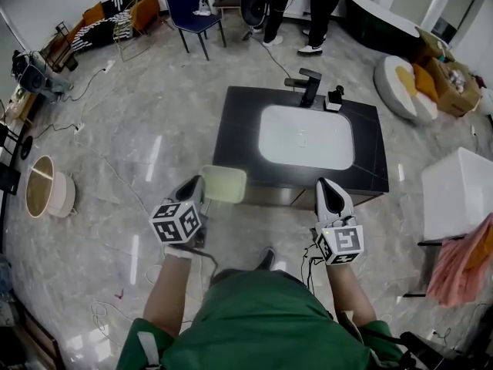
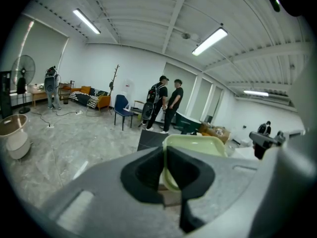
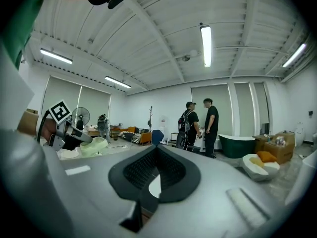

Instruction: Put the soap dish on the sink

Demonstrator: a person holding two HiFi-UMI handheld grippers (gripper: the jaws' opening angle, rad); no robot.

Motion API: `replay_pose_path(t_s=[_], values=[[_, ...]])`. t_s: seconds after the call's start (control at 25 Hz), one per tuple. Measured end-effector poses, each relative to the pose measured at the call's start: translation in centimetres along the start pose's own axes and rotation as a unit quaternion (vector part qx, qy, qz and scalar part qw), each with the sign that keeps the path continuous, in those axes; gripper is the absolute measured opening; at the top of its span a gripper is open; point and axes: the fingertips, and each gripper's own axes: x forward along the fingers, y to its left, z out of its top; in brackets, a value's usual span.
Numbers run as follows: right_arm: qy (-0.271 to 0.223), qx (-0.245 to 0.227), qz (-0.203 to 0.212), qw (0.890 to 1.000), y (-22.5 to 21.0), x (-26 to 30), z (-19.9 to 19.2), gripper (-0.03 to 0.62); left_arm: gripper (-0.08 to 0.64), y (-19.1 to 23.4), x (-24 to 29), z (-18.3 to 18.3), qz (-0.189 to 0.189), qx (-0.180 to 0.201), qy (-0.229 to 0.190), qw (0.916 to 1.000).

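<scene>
Your left gripper (image 1: 200,187) is clamped on one pale green soap dish (image 1: 224,183), held in the air just off the front left corner of the one sink (image 1: 306,137). Your right gripper (image 1: 327,183) has its jaws together, empty, near the sink's front edge. One faucet (image 1: 310,85) stands behind the basin. Farther off are one blue chair (image 1: 190,10) and two people (image 1: 322,6) standing.

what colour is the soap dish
Pale green soap dish, clearest in the head view, held by the left gripper.
</scene>
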Motion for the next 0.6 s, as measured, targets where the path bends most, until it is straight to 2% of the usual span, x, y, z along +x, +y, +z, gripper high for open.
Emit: replay_pose_path(t_s=[0.32, 0.6], values=[[0.002, 0.005, 0.009, 1.000, -4.2, 1.5, -0.2, -0.002, 0.018, -2.4, 3.5, 0.5, 0.007, 0.002, 0.005, 1.0000], [0.016, 0.008, 0.012, 1.000, -5.5, 4.6, -1.0, -0.002, 0.018, -0.6, 6.3, 1.4, 0.021, -0.007, 0.012, 0.9997]])
